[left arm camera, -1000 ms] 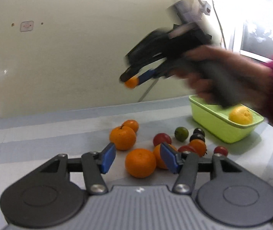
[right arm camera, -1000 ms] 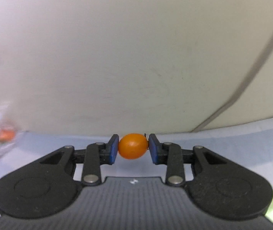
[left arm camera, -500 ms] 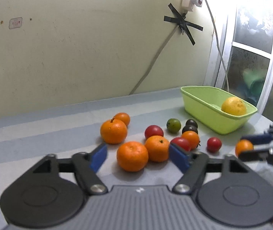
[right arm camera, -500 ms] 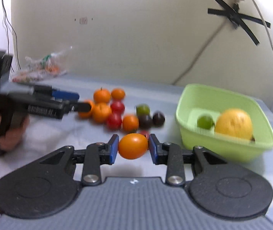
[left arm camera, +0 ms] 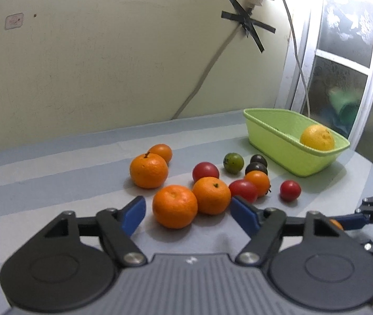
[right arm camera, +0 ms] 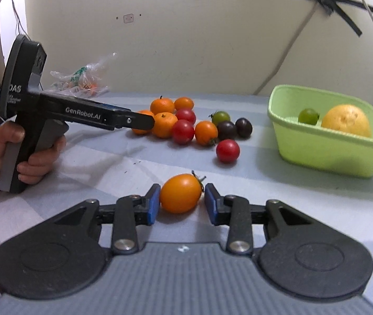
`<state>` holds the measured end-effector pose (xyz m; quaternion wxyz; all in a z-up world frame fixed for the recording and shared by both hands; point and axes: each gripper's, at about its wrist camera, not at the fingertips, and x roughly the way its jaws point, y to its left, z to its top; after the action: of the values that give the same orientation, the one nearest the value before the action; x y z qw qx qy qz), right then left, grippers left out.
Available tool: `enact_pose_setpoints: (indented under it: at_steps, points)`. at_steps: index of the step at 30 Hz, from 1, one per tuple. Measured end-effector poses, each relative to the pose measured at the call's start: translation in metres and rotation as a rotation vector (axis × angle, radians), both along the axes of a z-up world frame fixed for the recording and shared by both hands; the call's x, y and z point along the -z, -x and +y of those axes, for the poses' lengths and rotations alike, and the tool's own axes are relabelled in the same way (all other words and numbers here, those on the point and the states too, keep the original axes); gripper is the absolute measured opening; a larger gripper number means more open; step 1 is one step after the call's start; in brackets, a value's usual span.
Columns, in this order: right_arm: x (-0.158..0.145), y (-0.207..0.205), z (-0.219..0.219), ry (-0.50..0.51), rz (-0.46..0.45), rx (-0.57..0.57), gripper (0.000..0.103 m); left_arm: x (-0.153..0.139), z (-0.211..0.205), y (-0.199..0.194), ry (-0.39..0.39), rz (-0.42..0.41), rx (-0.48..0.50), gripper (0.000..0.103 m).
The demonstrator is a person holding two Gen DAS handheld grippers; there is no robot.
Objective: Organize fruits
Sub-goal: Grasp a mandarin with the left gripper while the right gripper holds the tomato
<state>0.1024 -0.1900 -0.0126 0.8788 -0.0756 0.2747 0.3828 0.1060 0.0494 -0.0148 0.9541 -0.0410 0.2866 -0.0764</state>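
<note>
My right gripper (right arm camera: 181, 200) has its jaws slightly parted around an orange tomato (right arm camera: 180, 193) that rests on the striped cloth; a small gap shows at the right pad. My left gripper (left arm camera: 186, 214) is open, just in front of two mandarins (left arm camera: 174, 206). Mandarins and red, green and dark tomatoes lie clustered (right arm camera: 184, 124) mid-table. A green basket (right arm camera: 325, 141) at the right holds a yellow citrus (right arm camera: 345, 119) and a green tomato (right arm camera: 307, 116).
A plastic bag (right arm camera: 81, 82) lies at the back left by the wall. A cable runs down the wall behind the basket. A window frame (left arm camera: 344, 52) stands at the right past the table edge.
My right gripper came down from mid-air to the cloth with the orange tomato and its jaws have loosened. My left gripper opened wider and edged towards the mandarins.
</note>
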Motion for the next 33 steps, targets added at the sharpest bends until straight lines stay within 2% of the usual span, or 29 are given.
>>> enact_pose_setpoints:
  at_steps: [4,7,8,9,13,17,25,29,33]
  points:
    - [0.000,0.001,0.000,-0.009,0.008,0.001,0.041,0.000,0.001,-0.001,-0.008,0.005,-0.007,0.058]
    - [0.000,0.001,-0.001,-0.009,0.007,-0.002,0.041,0.000,0.004,0.000,0.001,0.004,-0.037,0.047]
    - [0.001,0.001,0.000,-0.007,0.006,0.000,0.041,0.000,0.005,0.001,0.001,0.001,-0.049,0.039]
    - [0.001,0.002,0.000,-0.003,0.003,0.001,0.041,0.000,0.005,0.002,-0.004,0.000,-0.065,0.038]
    - [0.001,0.008,0.000,0.019,-0.016,0.008,0.040,-0.001,0.002,0.009,-0.039,-0.004,-0.098,0.037]
    - [0.001,0.016,-0.010,0.006,-0.009,0.020,0.039,-0.002,-0.005,0.033,-0.028,-0.015,-0.101,0.037]
    - [0.003,0.033,-0.034,-0.025,-0.009,0.033,0.039,-0.002,-0.064,0.101,-0.044,-0.033,0.017,0.037]
    - [0.002,0.031,-0.030,-0.009,-0.020,0.030,0.042,-0.001,-0.074,0.106,-0.071,-0.054,-0.014,0.038]
    - [-0.002,0.023,-0.017,0.033,-0.071,0.019,0.049,0.000,-0.074,0.110,-0.038,-0.058,-0.049,0.038]
